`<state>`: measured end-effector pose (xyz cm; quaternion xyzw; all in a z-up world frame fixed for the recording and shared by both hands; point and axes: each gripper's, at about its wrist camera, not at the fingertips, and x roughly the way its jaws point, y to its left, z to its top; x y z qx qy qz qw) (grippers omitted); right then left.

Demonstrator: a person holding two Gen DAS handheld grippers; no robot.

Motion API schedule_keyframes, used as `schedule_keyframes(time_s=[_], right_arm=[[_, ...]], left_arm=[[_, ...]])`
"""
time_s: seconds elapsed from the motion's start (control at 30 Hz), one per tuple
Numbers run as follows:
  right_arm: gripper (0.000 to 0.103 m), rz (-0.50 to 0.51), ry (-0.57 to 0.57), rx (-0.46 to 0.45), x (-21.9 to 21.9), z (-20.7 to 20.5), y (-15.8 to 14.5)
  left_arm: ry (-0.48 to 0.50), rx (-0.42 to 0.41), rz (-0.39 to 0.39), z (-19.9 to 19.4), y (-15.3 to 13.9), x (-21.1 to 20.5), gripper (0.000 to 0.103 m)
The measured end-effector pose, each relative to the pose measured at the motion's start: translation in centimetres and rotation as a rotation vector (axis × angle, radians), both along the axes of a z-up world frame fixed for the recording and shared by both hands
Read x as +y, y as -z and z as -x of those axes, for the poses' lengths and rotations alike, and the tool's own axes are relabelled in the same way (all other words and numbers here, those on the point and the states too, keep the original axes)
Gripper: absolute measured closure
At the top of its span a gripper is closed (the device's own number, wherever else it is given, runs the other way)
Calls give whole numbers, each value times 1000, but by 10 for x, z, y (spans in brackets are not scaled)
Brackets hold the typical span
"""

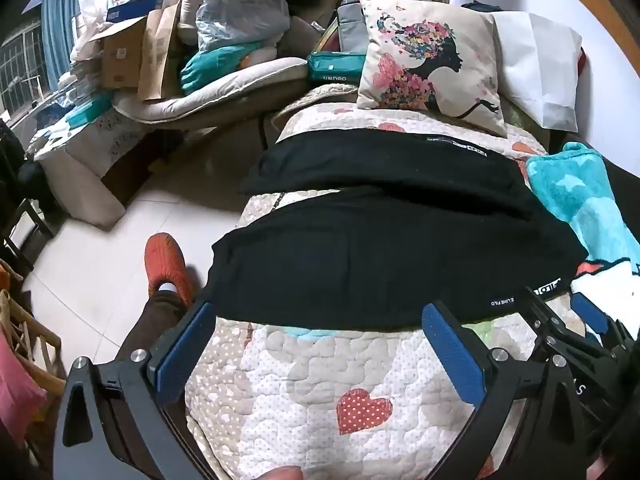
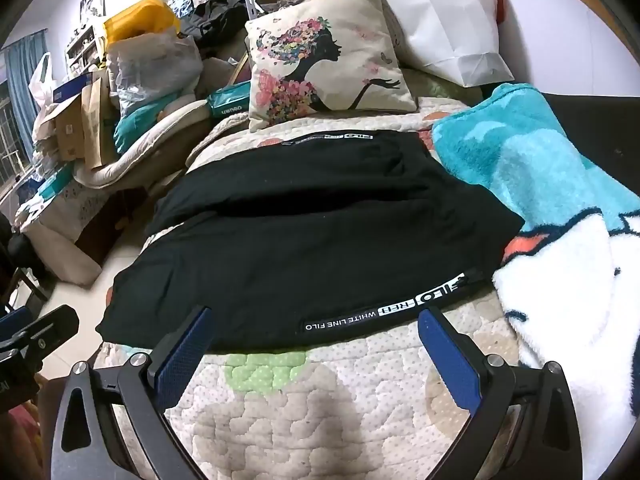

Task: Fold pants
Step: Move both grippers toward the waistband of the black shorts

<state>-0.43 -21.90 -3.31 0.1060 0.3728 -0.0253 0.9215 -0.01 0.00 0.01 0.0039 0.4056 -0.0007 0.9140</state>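
The black pants (image 2: pixel 304 236) carry a black strip (image 2: pixel 384 310) along the near edge, printed in white "WHITE LINE FILO" followed by boxed characters reading approximately "REI" and "FILO"; all print appears upside down in the right wrist view. A second strip (image 2: pixel 328 137) at the far edge of the pants is too small to read. The teal pack (image 2: pixel 228 105) beside the cushion bears the brand "deli", inverted.

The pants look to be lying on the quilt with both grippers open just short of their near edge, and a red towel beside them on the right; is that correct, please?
Only the colour is wrong: the towel is turquoise, as the right wrist view shows. The rest holds: the pants lie on the quilt, with the left gripper and right gripper open just short of their near edge.
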Motion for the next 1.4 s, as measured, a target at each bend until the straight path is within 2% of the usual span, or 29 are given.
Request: schedule_keyframes(time_s=[0.3, 0.83, 1.17, 1.3, 1.4], right_arm=[[0, 11, -6, 15, 5, 0, 4], [0, 43, -8, 50, 7, -4, 9], [0, 66, 7, 81, 6, -6, 14], [0, 59, 25, 98, 2, -7, 17], [0, 57, 32, 103, 0, -8, 17]], left_arm=[[0, 16, 7, -1, 3, 0, 0], [-28, 89, 53, -8, 29, 10, 0], [-25, 203, 34, -13, 75, 11, 0], [-6, 256, -16, -14, 97, 4, 0], [-3, 236, -30, -10, 104, 1, 0]])
